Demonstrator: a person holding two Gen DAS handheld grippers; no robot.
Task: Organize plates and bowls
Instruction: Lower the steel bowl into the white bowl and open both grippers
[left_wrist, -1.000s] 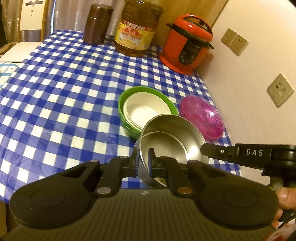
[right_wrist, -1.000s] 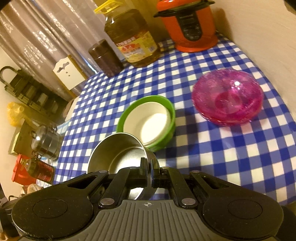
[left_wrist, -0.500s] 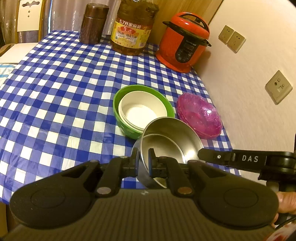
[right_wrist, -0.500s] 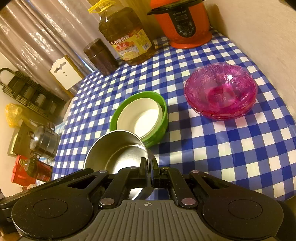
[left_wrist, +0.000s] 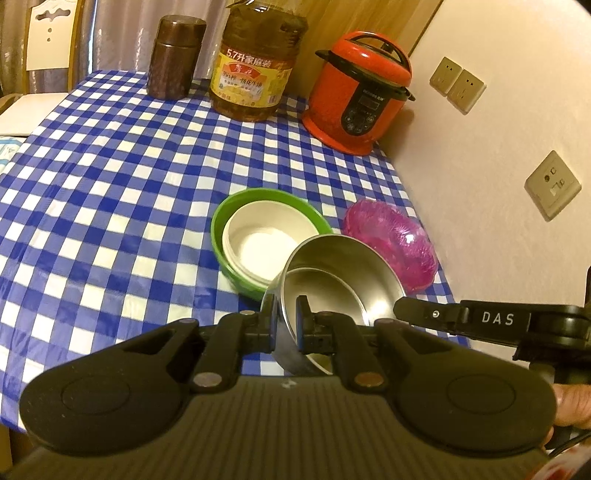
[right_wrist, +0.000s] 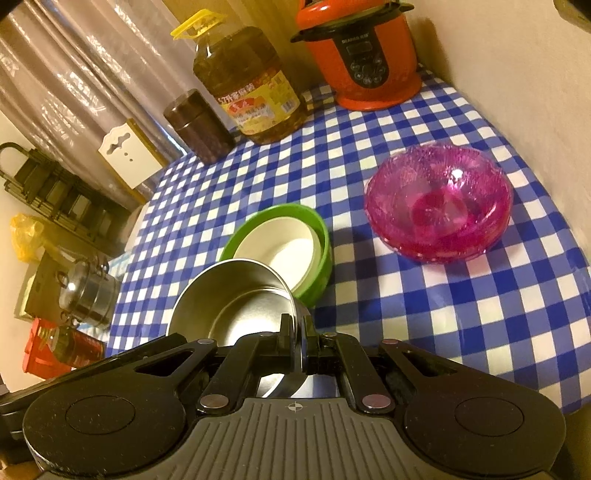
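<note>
Two nested steel bowls (left_wrist: 343, 273) (right_wrist: 236, 295) hang above the near right part of the checked table. My left gripper (left_wrist: 285, 321) is shut on their left rim. My right gripper (right_wrist: 297, 341) is shut on their right rim; its finger (left_wrist: 436, 315) also shows in the left wrist view. Just beyond stands a green bowl (left_wrist: 221, 229) (right_wrist: 321, 240) with a white bowl (left_wrist: 266, 236) (right_wrist: 280, 243) nested in it. A stack of pink glass bowls (left_wrist: 391, 243) (right_wrist: 439, 206) stands to the right by the wall.
At the back stand a red pressure cooker (left_wrist: 358, 96) (right_wrist: 362, 55), a big oil bottle (left_wrist: 255, 62) (right_wrist: 251, 88) and a brown canister (left_wrist: 173, 55) (right_wrist: 199, 125). The wall (left_wrist: 498, 147) with sockets runs along the right. A chair (left_wrist: 44, 40) stands at the far left.
Both grippers and the steel bowls have drawn back and up a little from the green bowl; the table objects have not moved.
</note>
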